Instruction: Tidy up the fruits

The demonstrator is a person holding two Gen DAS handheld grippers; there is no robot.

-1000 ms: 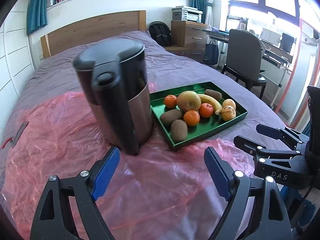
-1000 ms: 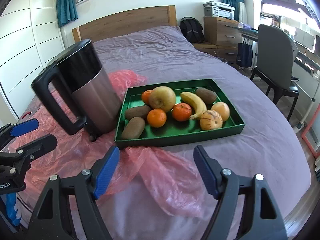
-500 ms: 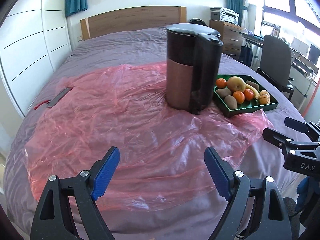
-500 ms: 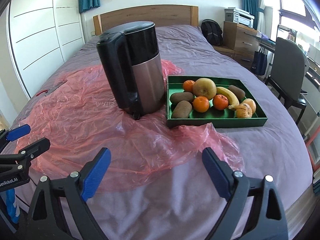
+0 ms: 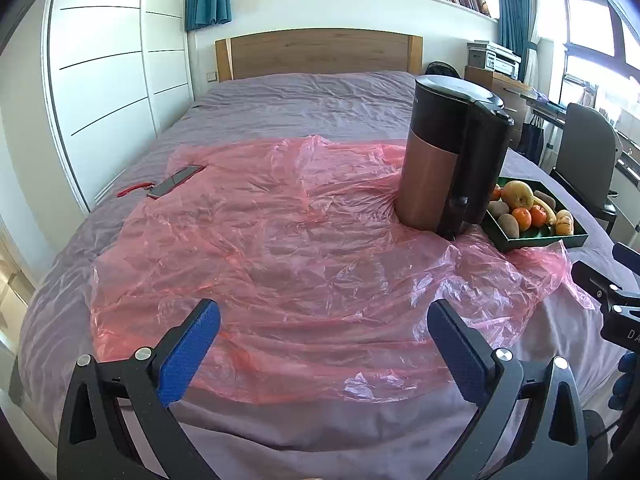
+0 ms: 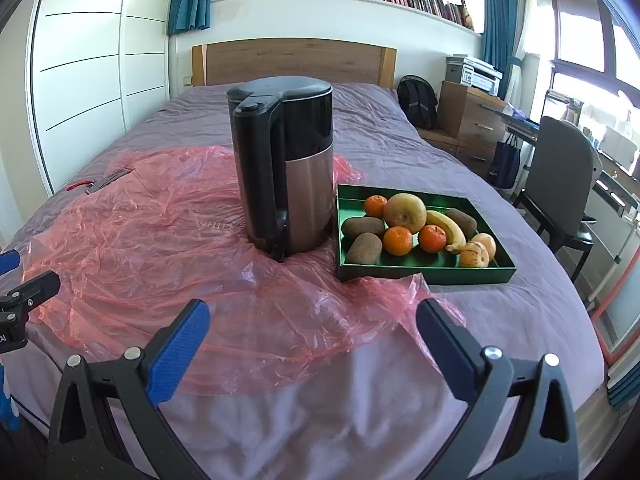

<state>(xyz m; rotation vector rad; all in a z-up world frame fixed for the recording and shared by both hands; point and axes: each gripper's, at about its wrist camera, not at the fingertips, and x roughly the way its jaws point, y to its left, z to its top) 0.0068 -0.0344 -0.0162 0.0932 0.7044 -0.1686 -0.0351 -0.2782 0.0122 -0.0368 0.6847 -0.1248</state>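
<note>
A green tray (image 6: 424,274) lies on the bed and holds a yellow-brown apple (image 6: 405,212), a banana (image 6: 446,228), three tangerines (image 6: 398,240), three kiwis (image 6: 363,248) and two small striped orange fruits (image 6: 474,255). In the left wrist view the tray (image 5: 548,242) shows at the far right, partly behind the kettle. My left gripper (image 5: 323,312) hovers over the pink plastic sheet (image 5: 280,240), its jaws opening with nothing between them. My right gripper (image 6: 313,312) is open and empty, well short of the tray.
A black and copper kettle (image 6: 288,176) stands on the plastic just left of the tray. A phone (image 5: 176,180) lies at the sheet's far left corner. An office chair (image 6: 564,168) and a desk stand beyond the bed's right edge.
Both grippers have drawn back from the kettle and tray, which now look smaller. The left view has swung left, so kettle and tray sit at its right. Both pairs of jaws stand wider.
</note>
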